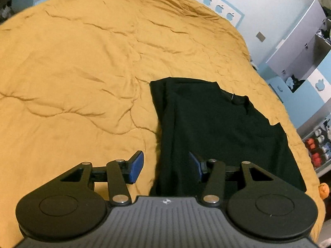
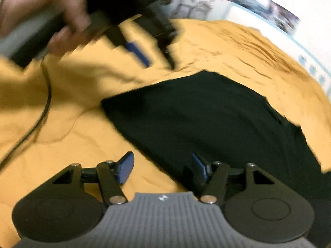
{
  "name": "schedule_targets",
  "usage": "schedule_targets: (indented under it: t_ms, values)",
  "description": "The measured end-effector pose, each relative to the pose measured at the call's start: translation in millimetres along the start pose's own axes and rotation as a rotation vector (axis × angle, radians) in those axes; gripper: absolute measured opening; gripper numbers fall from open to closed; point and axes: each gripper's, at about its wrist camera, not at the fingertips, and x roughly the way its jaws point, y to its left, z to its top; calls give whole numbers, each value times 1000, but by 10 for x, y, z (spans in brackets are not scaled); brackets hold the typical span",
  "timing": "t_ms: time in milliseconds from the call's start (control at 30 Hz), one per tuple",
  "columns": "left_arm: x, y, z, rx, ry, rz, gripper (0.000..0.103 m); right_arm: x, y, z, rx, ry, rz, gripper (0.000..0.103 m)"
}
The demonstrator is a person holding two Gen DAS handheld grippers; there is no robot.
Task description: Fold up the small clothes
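Observation:
A black garment [image 1: 217, 128] lies partly folded on the mustard-yellow bedspread [image 1: 82, 66], its left side doubled over in a long strip. My left gripper [image 1: 166, 165] is open just above the garment's near left edge, one blue pad [image 1: 136, 166] over the bedspread, the other over the cloth. In the right wrist view the same garment [image 2: 206, 119] lies ahead. My right gripper [image 2: 163, 168] is open over its near corner and holds nothing. The left gripper [image 2: 157, 55] shows there too, blurred, held by a hand beyond the garment.
The bedspread [image 2: 62, 140] is wrinkled all over. A black cable [image 2: 44, 111] trails across it at the left. White and blue cabinets [image 1: 300, 57] and a shelf with small items [image 1: 318, 146] stand past the bed's right edge. An orange object [image 1: 323, 189] sits at that edge.

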Motion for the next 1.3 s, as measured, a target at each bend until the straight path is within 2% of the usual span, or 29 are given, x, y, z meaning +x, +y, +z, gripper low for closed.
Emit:
schedule_targets:
  t_ms: [100,233,367,600,667,767,833,900,967,1033,1067,1100,1133,1233,1300]
  values:
    - [140,92,72,-11,-3,-21,58,73,172,98,-49,-26,-21,55]
    - [426,217,180,-35,-3,-58,58,226,223,232,-48,-41,-49,55]
    - [771,343,311,-56,38,-110,58,326,267,353,-56,-59,-84,55]
    - [1190,429,576,-138,21,-189,63,400,277,315,-71,-96,-111,55]
    - [1288,459,651,-182,23,-229,69,398,291,300,-64,-104,-107,55]
    - [1400,491,734,-245,22,-254,69,384,276,269,-44,-108,-94,55]
    - [1455,500,765,-269,22,-264,68,402,275,272,-40,-109,-83,51]
    - [1481,483,765,-274,20,-269,62,399,293,266,-36,-108,-70,44]
    - [1485,449,747,-281,16,-252,37,417,279,279,-36,-111,-64,38]
    - [1490,438,722,-318,14,-239,28,407,290,305,-31,-121,-68,18]
    - [1479,425,723,-327,8,-241,21,390,280,307,-25,-127,-74,13]
    - [1451,382,735,-311,-2,-234,20,360,282,312,-14,-130,-77,3]
    - [1421,347,755,-280,-15,-220,17,324,246,323,6,-134,-75,0]
    - [1303,147,811,-232,-36,-169,16,183,74,341,95,-152,-58,0]
    - [1219,29,873,-234,-44,-184,16,40,-83,330,165,-171,-55,0]
